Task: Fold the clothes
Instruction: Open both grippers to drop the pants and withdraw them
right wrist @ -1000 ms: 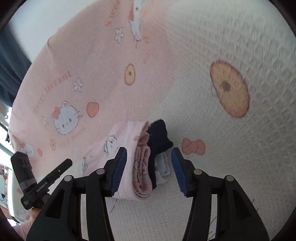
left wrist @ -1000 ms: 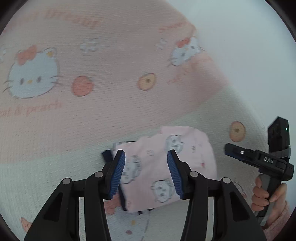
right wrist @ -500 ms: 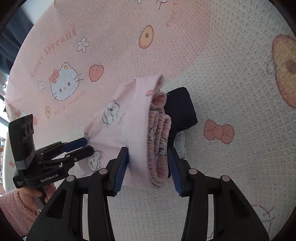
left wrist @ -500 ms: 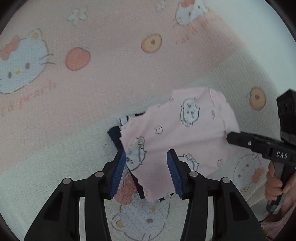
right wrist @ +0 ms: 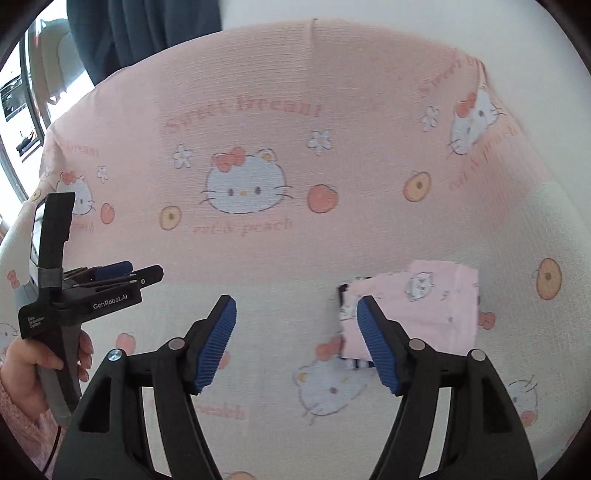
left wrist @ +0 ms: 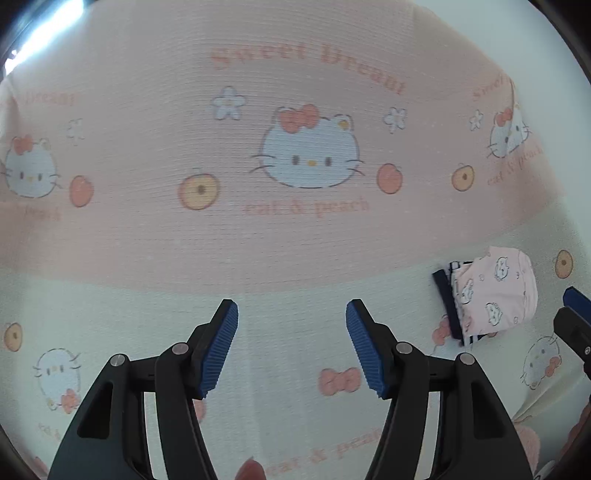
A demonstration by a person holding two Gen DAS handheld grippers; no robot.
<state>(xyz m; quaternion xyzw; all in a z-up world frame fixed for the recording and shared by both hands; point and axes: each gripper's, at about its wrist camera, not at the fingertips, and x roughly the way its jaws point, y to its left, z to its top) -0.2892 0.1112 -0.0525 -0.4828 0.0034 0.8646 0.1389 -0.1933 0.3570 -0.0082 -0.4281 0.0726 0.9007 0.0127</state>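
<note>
Now your left gripper (left wrist: 291, 343): jaws opening, nothing between blue pads (left wrist: 219, 350), only bedsheet (left wrist: 295, 229) beneath. Your right gripper (right wrist: 295, 343): jaws opening too, no cloth in gap; right pad (right wrist: 376, 347) overlaps folded pink garment (right wrist: 436, 306) in view, contact unclear. Garment lies flat on white part of sheet, right of both grippers, stacked on dark folded piece (left wrist: 445, 299) with striped edge showing. Your left hand (right wrist: 40, 365), pink sleeve (right wrist: 22, 424), grips left tool's handle at left edge of right wrist view. Dark curtain (right wrist: 147, 29) behind bed.
</note>
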